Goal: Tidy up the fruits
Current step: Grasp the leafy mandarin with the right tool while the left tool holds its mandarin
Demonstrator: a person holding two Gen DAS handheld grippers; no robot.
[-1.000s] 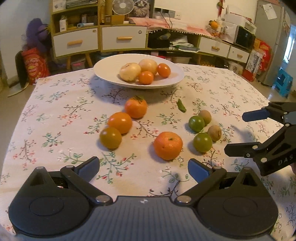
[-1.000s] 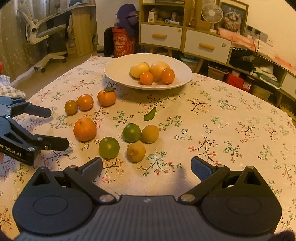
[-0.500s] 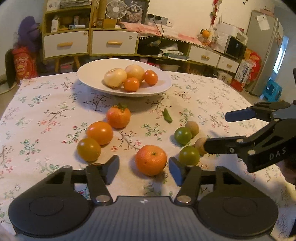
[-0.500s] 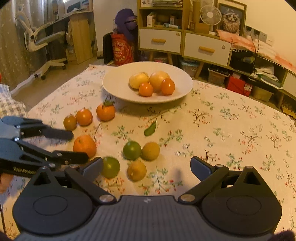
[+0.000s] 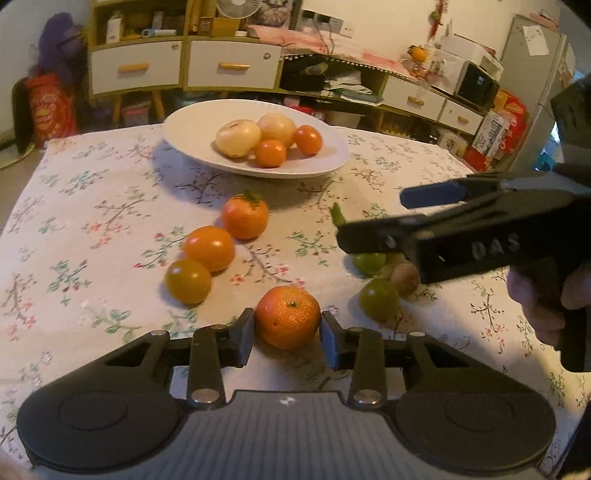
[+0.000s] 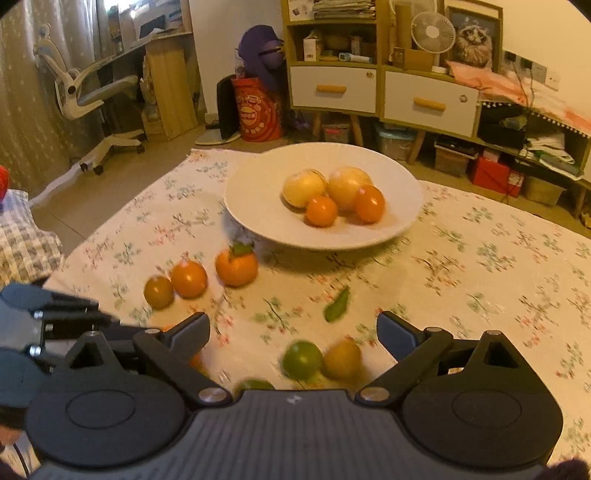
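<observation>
Left gripper [image 5: 287, 334]: jaws just closing, both pads now against a mandarin [image 5: 288, 316] resting on the floral tablecloth [image 5: 92, 229], near edge. Right gripper [image 6: 291, 332]: jaws wide, empty, above green fruit [image 6: 302, 359]. Plate [image 5: 192, 125] beyond, holding four fruits.

Far behind the table stands a cabinet [image 6: 380, 92] with white drawers, a fan [image 6: 433, 32] on top; a white office chair [image 6: 92, 96] sits far left, a fridge [image 5: 532, 85] far right.
</observation>
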